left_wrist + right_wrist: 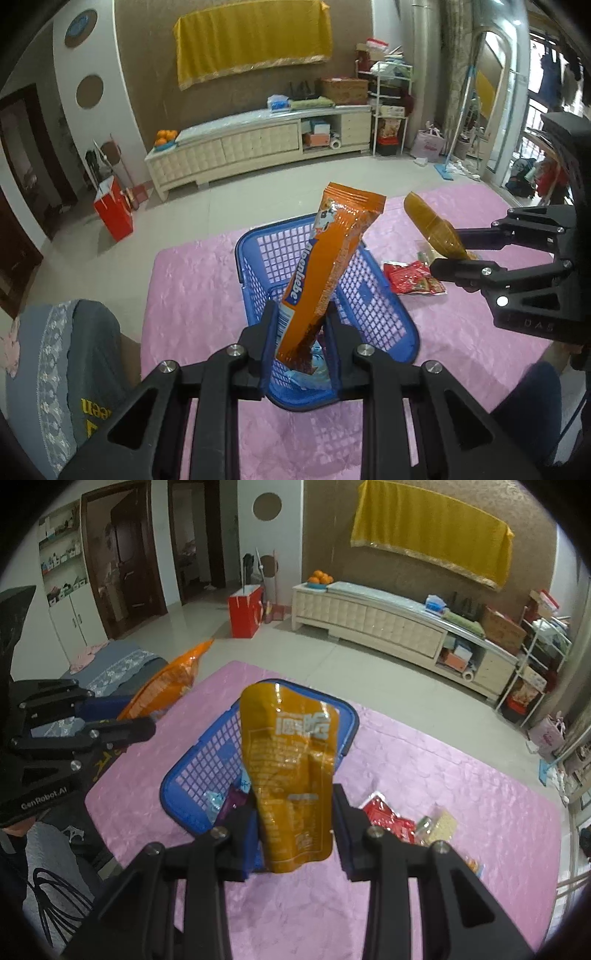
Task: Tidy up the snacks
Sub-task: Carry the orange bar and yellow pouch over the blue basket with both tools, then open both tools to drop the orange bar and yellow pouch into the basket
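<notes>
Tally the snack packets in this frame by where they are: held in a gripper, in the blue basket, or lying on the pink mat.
Held: 2, the orange Alpenliebe packet and the mustard pouch.
In the blue basket: at least 2, partly hidden.
On the pink mat: at least 3, red packet and pale packets.
Total: at least 7.

The orange packet [325, 266] is showing glossy, crinkled foil-like film. The amber pouch [295, 775] is looking like smooth, shiny plastic. The blue basket [255, 258] is reading as glossy moulded plastic mesh. The pink cloth [192, 295] is lying soft and matt. Both grippers, left [300, 332] and right [295, 825], are appearing matt black plastic with bright metal screws.
</notes>
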{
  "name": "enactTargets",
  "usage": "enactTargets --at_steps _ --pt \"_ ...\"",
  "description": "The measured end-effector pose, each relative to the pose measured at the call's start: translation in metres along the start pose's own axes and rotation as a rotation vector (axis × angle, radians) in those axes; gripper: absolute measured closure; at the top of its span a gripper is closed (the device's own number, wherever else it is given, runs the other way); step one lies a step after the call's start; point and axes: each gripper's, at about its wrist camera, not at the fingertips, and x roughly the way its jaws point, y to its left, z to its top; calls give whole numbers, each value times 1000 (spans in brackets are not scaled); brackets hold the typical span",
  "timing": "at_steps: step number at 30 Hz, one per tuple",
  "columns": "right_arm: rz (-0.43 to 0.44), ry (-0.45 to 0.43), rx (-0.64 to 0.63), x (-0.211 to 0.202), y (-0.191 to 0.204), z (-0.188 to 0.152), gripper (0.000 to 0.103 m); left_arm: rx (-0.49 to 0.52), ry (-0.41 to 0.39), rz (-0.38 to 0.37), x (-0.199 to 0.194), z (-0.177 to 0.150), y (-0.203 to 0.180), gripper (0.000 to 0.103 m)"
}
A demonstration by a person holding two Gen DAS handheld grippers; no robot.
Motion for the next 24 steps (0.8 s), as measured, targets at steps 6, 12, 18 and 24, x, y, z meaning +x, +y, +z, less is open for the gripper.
enactTargets --at_steps 6,12,18,24 --pt "-2 44 3 37 -7 11 63 -35 60 -31 45 2 12 81" --pt "32 93 -17 68 -10 15 63 -54 100 -69 80 -3 18 81" --pt "65 135 -30 93 -11 13 63 -53 133 -60 103 -4 19 81" --pt "89 146 -42 106 -10 13 63 -29 144 -51 115 -4 16 80"
